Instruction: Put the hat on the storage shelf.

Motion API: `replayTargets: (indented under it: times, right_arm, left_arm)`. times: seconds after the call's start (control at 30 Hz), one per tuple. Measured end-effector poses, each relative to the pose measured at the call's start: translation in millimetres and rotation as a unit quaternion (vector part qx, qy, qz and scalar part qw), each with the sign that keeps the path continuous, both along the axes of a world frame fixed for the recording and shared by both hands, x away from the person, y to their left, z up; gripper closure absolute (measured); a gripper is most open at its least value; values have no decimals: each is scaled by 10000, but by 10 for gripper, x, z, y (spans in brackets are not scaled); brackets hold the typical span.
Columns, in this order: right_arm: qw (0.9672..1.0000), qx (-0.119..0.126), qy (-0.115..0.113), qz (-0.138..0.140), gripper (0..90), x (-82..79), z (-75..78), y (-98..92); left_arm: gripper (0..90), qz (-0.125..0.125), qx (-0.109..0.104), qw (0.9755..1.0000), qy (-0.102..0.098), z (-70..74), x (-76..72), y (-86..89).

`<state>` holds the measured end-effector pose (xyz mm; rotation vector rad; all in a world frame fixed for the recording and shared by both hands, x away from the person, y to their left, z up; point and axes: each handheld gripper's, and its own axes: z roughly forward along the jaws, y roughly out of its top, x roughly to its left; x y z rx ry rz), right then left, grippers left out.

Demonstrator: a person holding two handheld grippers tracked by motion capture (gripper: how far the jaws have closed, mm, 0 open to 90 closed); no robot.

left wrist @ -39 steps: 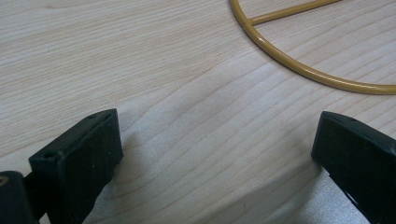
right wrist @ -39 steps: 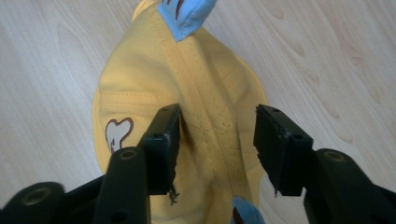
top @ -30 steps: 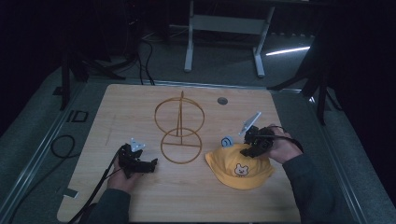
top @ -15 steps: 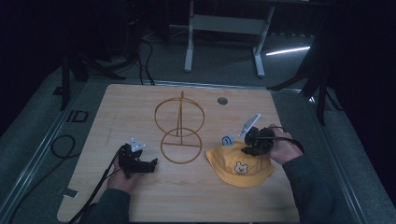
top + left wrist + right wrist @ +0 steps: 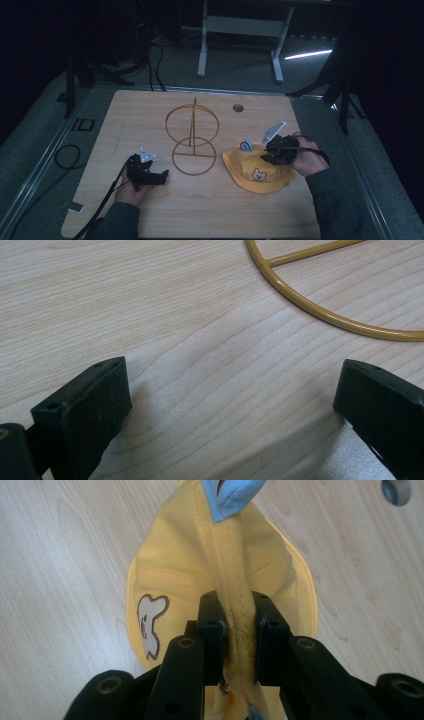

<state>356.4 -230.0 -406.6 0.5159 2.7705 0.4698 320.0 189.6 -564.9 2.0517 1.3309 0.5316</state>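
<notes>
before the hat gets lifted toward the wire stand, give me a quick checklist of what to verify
1. Right claw pinching the yellow hat: ok, a fold of its fabric is pressed between the pads after the jaws have just been closing.
2. Grip deep enough to hold: cannot tell, only a narrow seam ridge is caught.
3. Wire stand upright and free: ok, it stands apart from the hat.
4. Left claw out of the way: ok, open over bare table, nothing between its jaws.
5. Left claw clear of the stand's base ring: ok, close but apart.
</notes>
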Motion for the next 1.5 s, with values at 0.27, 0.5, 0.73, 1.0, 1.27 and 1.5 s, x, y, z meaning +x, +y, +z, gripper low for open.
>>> replayTargets:
  times: [0.27, 0.5, 0.73, 1.0, 1.27, 1.5]
  right_arm:
    - [9994, 205, -252, -75, 775, 3, 95, -43]
    - [9979, 440, -459, -141, 775, 9, 151, -85]
    - [9954, 774, -506, -238, 775, 39, 214, -139]
    - [9924, 1060, -592, -219, 776, 71, 302, -146]
    - [9887, 1315, -670, -257, 777, 98, 387, -162]
    - [9850, 1521, -755, -303, 777, 112, 466, -212]
  left_arm:
    - [19, -9, 11, 10000, 5, 1, 0, 1]
    - [19, 1, -1, 10000, 0, 0, 0, 0]
    - [19, 2, -1, 10000, -1, 0, 0, 0]
    - [19, 2, -2, 10000, -1, 0, 0, 0]
    - [19, -1, 4, 10000, -2, 0, 0, 0]
    - [19, -2, 4, 10000, -3, 0, 1, 0]
